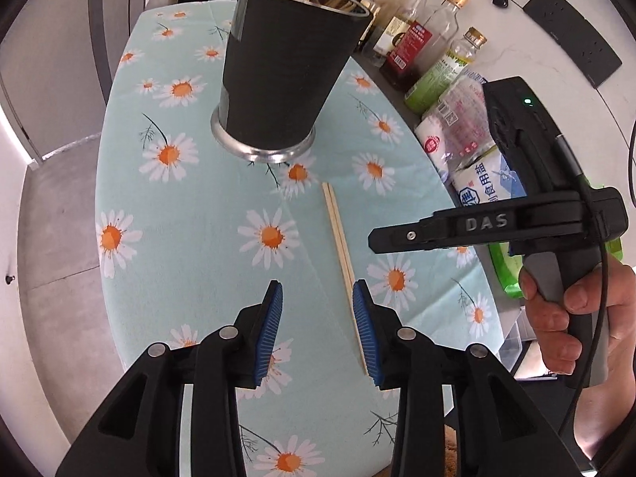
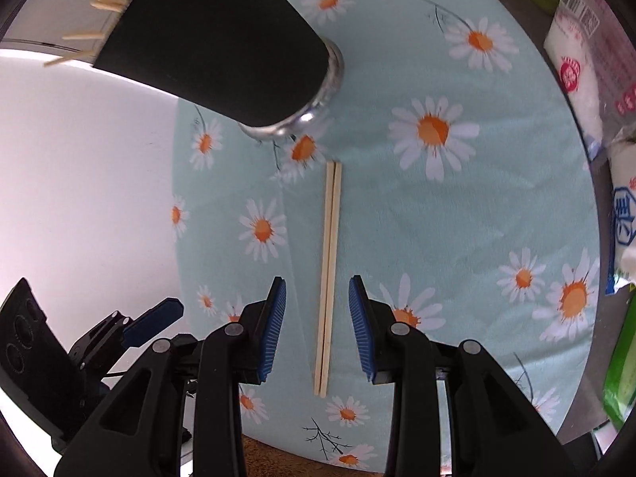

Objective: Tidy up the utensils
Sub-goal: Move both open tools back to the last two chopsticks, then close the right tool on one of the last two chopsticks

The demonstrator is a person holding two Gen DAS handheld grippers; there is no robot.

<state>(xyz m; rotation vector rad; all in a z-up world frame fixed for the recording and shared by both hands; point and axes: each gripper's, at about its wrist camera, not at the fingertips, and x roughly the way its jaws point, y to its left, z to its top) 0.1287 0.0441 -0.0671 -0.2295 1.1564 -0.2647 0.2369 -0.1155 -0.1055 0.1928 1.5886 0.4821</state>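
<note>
Only writing I can actually read is "DAS", raised letters on the side of the right gripper (image 1: 375,240) in the left wrist view. The bottles (image 1: 413,51) and salt bags (image 1: 483,183) at 2 o'clock have labels, mostly Chinese characters (too small for me to make out).

The chopsticks (image 2: 328,278) lie flat on the daisy-cloth desk (image 2: 457,218), two side by side and touching, long axis running 12 to 6, far tips pointing at the black cup (image 2: 222,43) of chopsticks at 11 o'clock.

Right jaws are open and straddle the pair without touching it. Left gripper (image 1: 318,326) jaws are open too, empty, with the pair just beside the right pad.
</note>
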